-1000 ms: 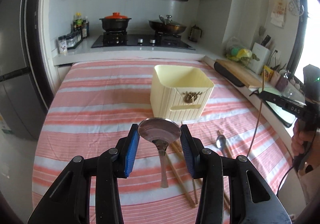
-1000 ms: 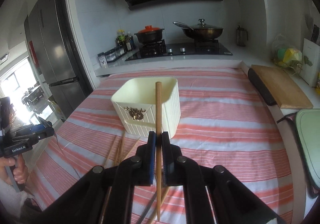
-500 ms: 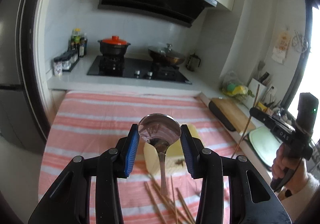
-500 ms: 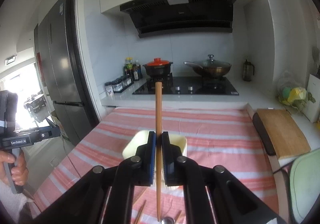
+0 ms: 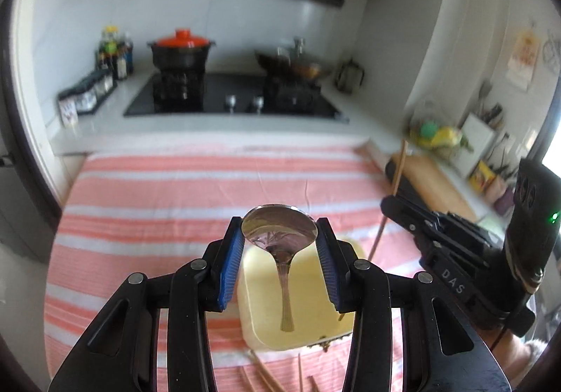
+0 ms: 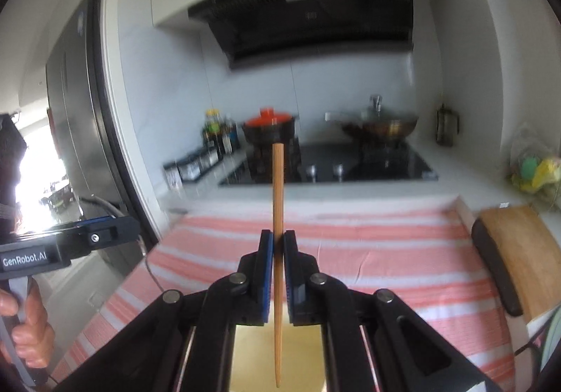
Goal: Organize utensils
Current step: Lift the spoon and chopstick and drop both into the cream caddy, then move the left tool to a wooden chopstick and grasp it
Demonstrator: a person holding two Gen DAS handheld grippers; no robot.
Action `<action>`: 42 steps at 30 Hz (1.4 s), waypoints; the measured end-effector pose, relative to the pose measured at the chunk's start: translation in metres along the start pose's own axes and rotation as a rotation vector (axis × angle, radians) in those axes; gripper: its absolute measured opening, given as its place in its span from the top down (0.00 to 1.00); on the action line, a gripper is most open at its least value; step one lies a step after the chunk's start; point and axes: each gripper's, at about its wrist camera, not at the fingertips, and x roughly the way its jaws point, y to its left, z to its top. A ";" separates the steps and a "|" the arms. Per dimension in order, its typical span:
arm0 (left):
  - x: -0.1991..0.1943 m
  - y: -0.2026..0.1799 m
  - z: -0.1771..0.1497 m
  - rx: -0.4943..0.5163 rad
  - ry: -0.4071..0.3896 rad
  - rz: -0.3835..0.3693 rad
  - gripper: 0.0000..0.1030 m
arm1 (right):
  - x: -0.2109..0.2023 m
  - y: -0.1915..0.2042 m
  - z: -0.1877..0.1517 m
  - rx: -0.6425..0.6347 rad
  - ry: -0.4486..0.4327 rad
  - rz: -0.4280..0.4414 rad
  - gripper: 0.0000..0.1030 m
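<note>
Jaws: left gripper [image 5: 279,245] grips spoon [image 5: 280,234], right gripper [image 6: 278,273] ("DAS"; left reads "GenRobot.AI") clamps chopstick [image 6: 277,252].

A white-tiled kitchen wall [image 6: 175,83] backs a black range hood [image 6: 308,17], beside a steel fridge [image 6: 73,104].

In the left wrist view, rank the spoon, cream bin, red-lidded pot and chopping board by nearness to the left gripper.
1. Spoon: bowl between the left gripper's pads.
2. Cream bin: just below, under the spoon's handle.
3. Chopping board: right counter edge.
4. Red-lidded pot: far back on the stove, left.
</note>
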 end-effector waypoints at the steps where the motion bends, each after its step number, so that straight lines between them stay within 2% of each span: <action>1: 0.011 0.000 -0.004 0.001 0.027 0.002 0.60 | 0.010 -0.002 -0.007 -0.003 0.030 0.000 0.94; 6: 0.057 -0.001 -0.023 -0.001 0.131 0.023 0.60 | 0.049 -0.017 -0.031 0.041 0.141 -0.020 0.94; 10: 0.076 -0.007 -0.030 0.026 0.152 0.053 0.58 | 0.065 -0.023 -0.041 0.068 0.195 -0.020 0.94; 11: 0.079 -0.007 -0.029 0.022 0.161 0.060 0.58 | 0.069 -0.025 -0.043 0.072 0.202 -0.020 0.91; 13: 0.077 -0.006 -0.027 0.004 0.158 0.073 0.54 | 0.073 -0.026 -0.041 0.075 0.225 -0.033 0.89; 15: 0.065 -0.005 -0.025 -0.008 0.140 0.059 0.51 | 0.066 -0.024 -0.036 0.076 0.228 -0.049 0.74; 17: 0.038 -0.004 -0.023 0.013 0.104 0.045 0.49 | 0.048 -0.023 -0.029 0.080 0.207 -0.036 0.73; 20: -0.015 -0.002 -0.034 0.094 0.048 0.061 0.33 | -0.008 -0.017 -0.010 0.068 0.137 -0.012 0.73; 22: -0.055 0.002 -0.054 0.148 0.023 0.070 0.19 | -0.051 -0.012 -0.007 0.047 0.104 0.022 0.67; 23: -0.072 0.005 -0.068 0.163 0.020 0.071 0.16 | -0.076 -0.009 -0.011 0.024 0.092 0.032 0.59; 24: -0.087 0.008 -0.085 0.173 0.024 0.064 0.11 | -0.095 -0.006 -0.016 0.002 0.089 0.037 0.56; 28: -0.114 0.017 -0.178 0.156 0.104 0.020 0.08 | -0.154 -0.003 -0.070 -0.087 0.135 0.013 0.56; 30: -0.116 0.015 -0.231 0.091 0.132 0.006 0.08 | -0.172 -0.005 -0.116 -0.111 0.144 -0.049 0.56; 33: -0.115 0.008 -0.286 -0.013 0.146 0.009 0.08 | -0.181 -0.008 -0.190 -0.080 0.181 -0.138 0.56; 37: -0.113 -0.005 -0.323 -0.076 0.147 0.011 0.08 | -0.182 -0.007 -0.272 0.024 0.245 -0.222 0.56; 40: -0.111 -0.017 -0.326 -0.050 0.152 0.008 0.08 | -0.185 -0.012 -0.301 0.150 0.265 -0.196 0.56; 42: -0.114 -0.021 -0.325 -0.046 0.129 0.012 0.08 | -0.187 -0.013 -0.305 0.168 0.266 -0.193 0.56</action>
